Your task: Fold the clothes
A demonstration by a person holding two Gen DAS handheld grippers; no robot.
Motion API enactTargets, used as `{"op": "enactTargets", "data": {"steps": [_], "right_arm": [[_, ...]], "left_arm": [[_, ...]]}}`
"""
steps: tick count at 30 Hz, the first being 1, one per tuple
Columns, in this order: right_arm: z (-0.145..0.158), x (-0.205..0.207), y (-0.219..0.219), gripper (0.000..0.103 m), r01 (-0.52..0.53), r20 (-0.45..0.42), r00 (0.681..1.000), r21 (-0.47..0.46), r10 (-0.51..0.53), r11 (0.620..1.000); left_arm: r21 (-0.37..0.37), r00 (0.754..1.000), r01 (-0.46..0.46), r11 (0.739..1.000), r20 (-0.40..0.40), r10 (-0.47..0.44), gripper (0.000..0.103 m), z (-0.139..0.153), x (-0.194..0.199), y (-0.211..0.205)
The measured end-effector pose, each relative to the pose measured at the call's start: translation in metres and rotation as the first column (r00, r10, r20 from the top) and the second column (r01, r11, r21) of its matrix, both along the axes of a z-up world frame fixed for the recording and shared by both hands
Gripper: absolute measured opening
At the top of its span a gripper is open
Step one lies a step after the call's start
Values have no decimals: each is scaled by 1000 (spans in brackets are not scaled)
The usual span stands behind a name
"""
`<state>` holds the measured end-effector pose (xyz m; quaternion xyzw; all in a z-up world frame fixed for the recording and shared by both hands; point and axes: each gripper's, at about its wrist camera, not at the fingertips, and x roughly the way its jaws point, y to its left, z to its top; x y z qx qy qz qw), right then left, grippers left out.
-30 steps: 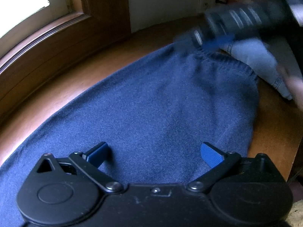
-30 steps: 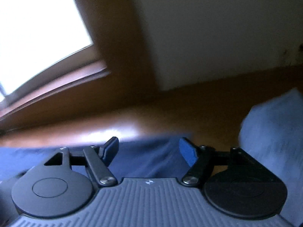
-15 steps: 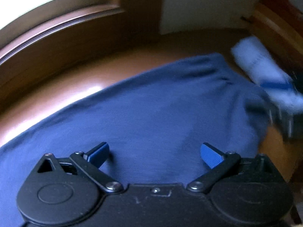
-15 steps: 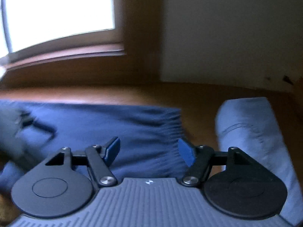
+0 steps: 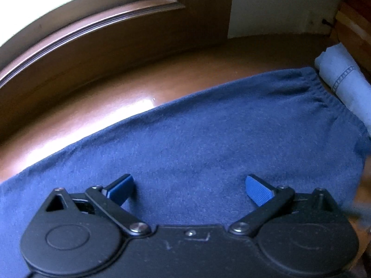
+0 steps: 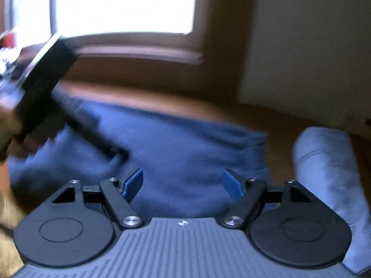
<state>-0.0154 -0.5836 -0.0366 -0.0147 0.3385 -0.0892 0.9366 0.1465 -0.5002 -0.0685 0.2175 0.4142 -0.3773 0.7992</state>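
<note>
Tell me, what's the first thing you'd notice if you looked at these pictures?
The big dark blue garment grabs the eye first: it lies spread flat over the brown wooden surface, filling the middle of both views. At its gathered right end lies a folded light blue garment. Both grippers, the left gripper and the right gripper, are over the dark cloth with fingers wide apart, holding nothing.
</note>
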Motion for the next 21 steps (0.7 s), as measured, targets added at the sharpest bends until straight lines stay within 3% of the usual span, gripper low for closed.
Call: {"op": "enactTargets", "data": {"steps": [4,7,10,13,16,21], "right_arm": [[-24,-5,4,83,-69,-44,997,-11,68,998],[-19,6,1,82,-38,-50,998,7,38,999],[-15,10,-1,84,-31,51,998,65,28,997],[-34,32,-2,87,-37,71,997,123,29,992],[-51,37,6,87,-82,28,996,42,80,996],[-45,28,-12,87,-66,24,998,68,64,996]], "left_arm": [[8,999,-44,999,-16,44,103,2,-4,5],[-6,995,-93,996,-21,93,103,12,-14,16],[-26,989,-148,989,3,148,103,21,-23,34],[5,974,-223,975,32,222,103,20,-27,50],[47,953,-303,952,33,302,103,15,-28,68],[62,929,-369,927,-17,371,103,8,-36,97]]}}
